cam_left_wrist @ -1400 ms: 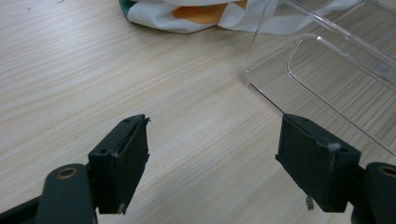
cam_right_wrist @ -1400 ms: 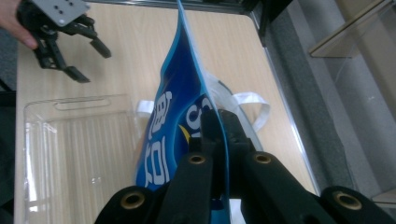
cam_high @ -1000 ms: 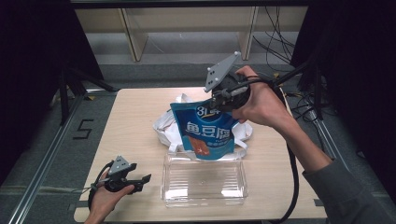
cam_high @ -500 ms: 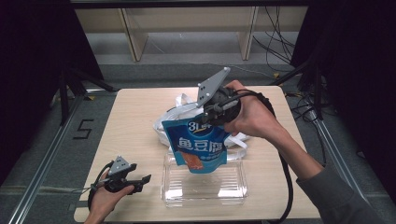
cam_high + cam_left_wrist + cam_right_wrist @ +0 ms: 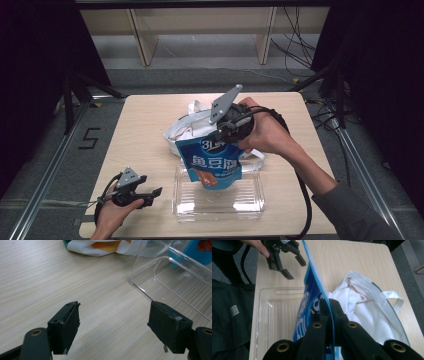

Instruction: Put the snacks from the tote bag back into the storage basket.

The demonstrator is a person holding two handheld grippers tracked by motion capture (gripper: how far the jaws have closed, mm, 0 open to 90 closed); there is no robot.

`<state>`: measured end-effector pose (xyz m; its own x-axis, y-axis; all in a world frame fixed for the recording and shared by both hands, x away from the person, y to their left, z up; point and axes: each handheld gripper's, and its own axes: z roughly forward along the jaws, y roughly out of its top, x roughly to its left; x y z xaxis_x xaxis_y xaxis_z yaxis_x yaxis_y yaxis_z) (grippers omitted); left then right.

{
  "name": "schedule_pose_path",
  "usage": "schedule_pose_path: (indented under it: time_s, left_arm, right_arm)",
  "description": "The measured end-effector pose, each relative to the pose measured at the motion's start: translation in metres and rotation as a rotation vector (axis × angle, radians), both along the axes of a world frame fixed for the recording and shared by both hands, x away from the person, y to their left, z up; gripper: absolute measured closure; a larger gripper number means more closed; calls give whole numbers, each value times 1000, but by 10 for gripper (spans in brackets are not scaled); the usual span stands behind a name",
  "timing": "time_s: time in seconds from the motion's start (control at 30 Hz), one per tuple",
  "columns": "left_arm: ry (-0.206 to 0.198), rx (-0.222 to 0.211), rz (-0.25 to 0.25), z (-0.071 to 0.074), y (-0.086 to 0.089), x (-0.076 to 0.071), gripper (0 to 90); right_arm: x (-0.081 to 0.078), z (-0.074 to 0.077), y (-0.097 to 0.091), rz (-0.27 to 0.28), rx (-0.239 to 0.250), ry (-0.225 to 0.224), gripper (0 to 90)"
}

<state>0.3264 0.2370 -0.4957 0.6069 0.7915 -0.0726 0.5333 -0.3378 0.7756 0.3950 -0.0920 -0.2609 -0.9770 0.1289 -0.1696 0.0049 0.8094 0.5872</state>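
A blue snack pouch [image 5: 212, 162] with white characters hangs upright from my right gripper [image 5: 222, 135], which is shut on its top edge. The pouch's bottom dips over the far part of a clear plastic tray [image 5: 250, 200]. In the right gripper view the jaws [image 5: 329, 302] pinch the pouch's rim [image 5: 312, 290] above the tray [image 5: 277, 312]. My left gripper [image 5: 154, 196] rests open near the table's front left, nothing between its jaws [image 5: 115, 320], with the tray's corner [image 5: 175, 272] just ahead of it.
A white cloth tote bag [image 5: 185, 127] lies crumpled on the table behind the tray, its handles spread out [image 5: 362, 307]. Bare wooden tabletop [image 5: 145, 135] stretches to the left. Dark frames and cables surround the table.
My right gripper has come down and toward the near side with the pouch, from above the tote bag to over the tray. The left gripper has stayed put.
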Motion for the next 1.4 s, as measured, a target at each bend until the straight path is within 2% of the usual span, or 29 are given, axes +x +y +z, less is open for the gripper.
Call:
schedule_pose_path:
  time_s: [0.03,0.07,0.1,0.13,0.23,0.27,0.33,0.4,0.43,0.47,0.5,0.57,0.67,0.7,0.8,0.9,0.93,1.03,1.07,1.1,1.13,1.2,1.23,1.3,1.33,1.37,1.4]
  left_arm:
    - [0,0,0,0,0,0,241]
    - [-7,-13,22,-2,-2,1,241]
    - [0,-13,20,-1,-2,0,241]
    - [-8,0,-2,0,0,0,241]
    - [-5,9,4,0,-1,0,241]
    - [-7,-14,12,-2,-3,0,240]
    - [-13,-28,17,-2,-3,-1,241]
    - [-12,-27,15,-1,-3,0,241]
    - [-12,-14,10,-1,-3,1,241]
    - [-16,-35,23,-3,-5,0,241]
    - [-11,-22,26,-2,-4,0,241]
    - [-13,-27,14,-1,-3,-1,241]
    - [-2,4,-4,-1,-2,0,241]
    - [-5,-21,8,-2,-4,0,241]
    - [-1,6,-7,-1,-2,1,241]
    - [6,-4,-2,-2,-3,0,241]
    - [-1,-2,-8,-1,-3,0,240]
    - [1,10,-8,-1,-3,1,240]
    - [3,11,-9,-1,-2,1,240]
    - [5,-8,2,-2,-3,0,240]
    - [-6,3,-8,-1,-2,1,240]
    - [0,9,-7,-1,-2,1,240]
    - [-2,-1,-1,-2,-3,1,240]
    - [8,-8,1,-2,-3,0,240]
    - [0,-13,6,-2,-4,0,239]
    - [-1,11,-12,-1,-2,1,239]
    - [2,10,-10,-2,-3,1,239]
  right_arm:
    - [0,0,0,0,0,0,900]
    - [0,-2,-1,-5,-5,14,900]
    - [3,-4,-1,15,-2,7,900]
    - [3,-7,-2,-4,-7,26,900]
    - [4,-11,-3,-3,1,11,900]
    - [5,-13,-3,3,-3,23,900]
    - [5,-17,-3,-17,-7,36,900]
    - [5,-17,-4,-11,-8,38,900]
    - [7,-18,-4,5,-6,38,900]
    - [6,-20,-4,-11,-1,43,900]
    - [8,-21,-4,3,-5,38,900]
    - [7,-24,-4,-10,-4,47,900]
    - [11,-27,-8,-8,10,56,900]
    - [11,-27,-8,-8,10,56,900]
    - [11,-30,-12,-11,25,50,900]
    - [11,-31,-14,-12,37,44,900]
    - [10,-32,-16,15,43,33,900]
    - [9,-33,-18,-9,55,44,900]
    - [10,-33,-19,2,64,31,888]
    - [10,-33,-20,5,69,28,880]
    - [9,-32,-20,2,76,31,871]
    - [8,-32,-21,2,88,38,858]
    - [7,-31,-22,-14,88,46,848]
    - [8,-31,-22,-7,90,37,832]
    - [7,-31,-24,-22,101,39,797]
    - [8,-31,-25,-15,110,35,791]
    - [7,-31,-26,-29,111,43,776]
